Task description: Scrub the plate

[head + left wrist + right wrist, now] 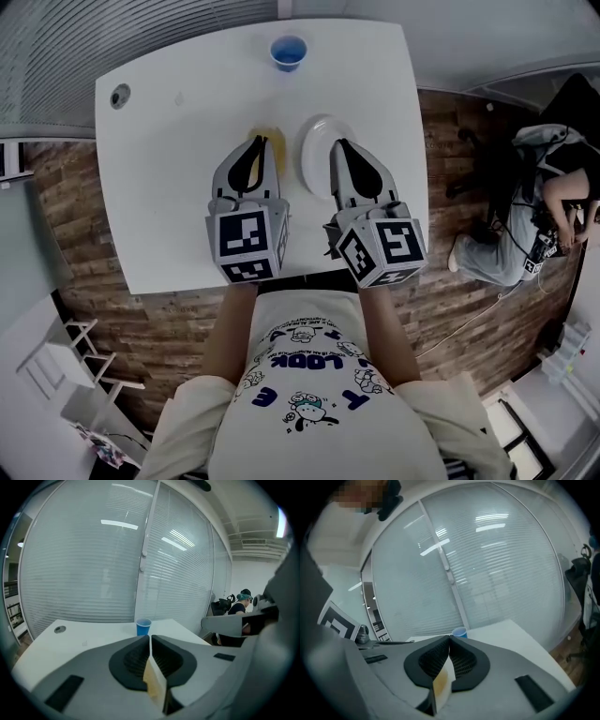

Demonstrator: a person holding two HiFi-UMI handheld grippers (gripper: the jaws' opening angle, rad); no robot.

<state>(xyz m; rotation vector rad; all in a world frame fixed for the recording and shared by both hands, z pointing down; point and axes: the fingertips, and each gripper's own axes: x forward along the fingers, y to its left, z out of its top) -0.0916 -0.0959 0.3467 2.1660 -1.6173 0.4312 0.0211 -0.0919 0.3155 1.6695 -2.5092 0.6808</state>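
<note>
Head view looks down; both gripper views share the cup (143,626).

A white table (169,187) with rounded corners stands on a wood-plank floor (56,216). At the middle of its far edge a blue cup (288,52) stands upright, open end up. Nearer the centre lies a white plate (317,155), and just beside the plate on its left lies a yellow sponge (272,139) (only parts of both show in the head view, so whether they touch cannot be told). Near the far left corner a round grey grommet (120,95) is set into the tabletop, well apart from the cup.
</note>
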